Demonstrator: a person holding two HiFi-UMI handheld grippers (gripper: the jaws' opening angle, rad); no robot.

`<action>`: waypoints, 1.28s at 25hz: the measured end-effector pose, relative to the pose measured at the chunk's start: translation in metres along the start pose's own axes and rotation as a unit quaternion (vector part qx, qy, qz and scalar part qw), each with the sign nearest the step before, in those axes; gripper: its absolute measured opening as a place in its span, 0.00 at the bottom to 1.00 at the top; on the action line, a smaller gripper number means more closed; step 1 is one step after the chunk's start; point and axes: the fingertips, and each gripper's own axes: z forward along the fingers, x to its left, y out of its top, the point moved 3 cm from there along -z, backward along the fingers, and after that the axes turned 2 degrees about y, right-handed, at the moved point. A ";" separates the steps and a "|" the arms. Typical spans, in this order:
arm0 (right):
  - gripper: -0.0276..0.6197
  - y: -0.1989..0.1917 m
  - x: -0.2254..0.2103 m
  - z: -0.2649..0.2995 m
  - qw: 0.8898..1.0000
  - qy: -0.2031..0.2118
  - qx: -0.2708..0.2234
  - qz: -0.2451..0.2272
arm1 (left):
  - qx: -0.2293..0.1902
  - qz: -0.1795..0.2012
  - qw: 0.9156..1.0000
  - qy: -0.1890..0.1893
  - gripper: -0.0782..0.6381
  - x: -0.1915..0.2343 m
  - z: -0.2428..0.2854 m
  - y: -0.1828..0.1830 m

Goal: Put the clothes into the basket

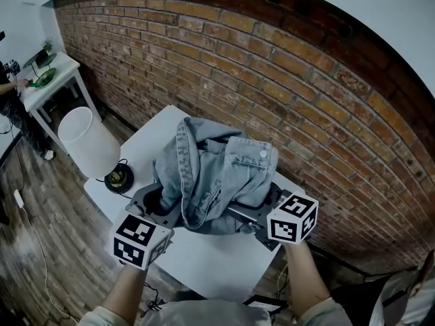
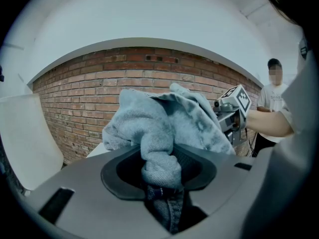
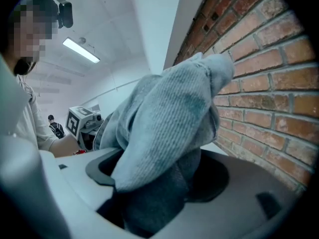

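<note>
A light blue denim jacket (image 1: 214, 172) hangs bunched between my two grippers above the white table (image 1: 211, 260). My left gripper (image 1: 155, 206) is shut on a fold of the jacket (image 2: 160, 163) at its left side. On the other side my right gripper (image 1: 265, 209) is shut on a thick bunch of the same denim (image 3: 164, 148). Each gripper's marker cube (image 1: 139, 240) (image 1: 292, 217) sits near the table's front. No basket shows in any view.
A white lamp (image 1: 92, 145) with a dark round base (image 1: 119, 177) stands at the table's left corner. A brick wall (image 1: 285, 94) runs close behind the table. A small white side table (image 1: 51, 80) with green things stands far left. A person (image 2: 271, 118) stands at the right of the left gripper view.
</note>
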 end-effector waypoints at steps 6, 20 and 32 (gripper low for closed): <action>0.59 -0.017 -0.032 0.026 1.000 -0.001 0.023 0.016 | 0.029 -0.023 0.999 0.003 0.34 0.019 0.033 -0.021; 0.59 -0.092 -0.080 0.066 0.974 -0.034 0.182 0.130 | 0.174 -0.066 0.982 -0.027 0.34 0.027 0.086 -0.090; 0.59 -0.141 -0.102 0.084 0.932 -0.074 0.288 0.207 | 0.290 0.016 0.956 -0.053 0.34 0.021 0.115 -0.121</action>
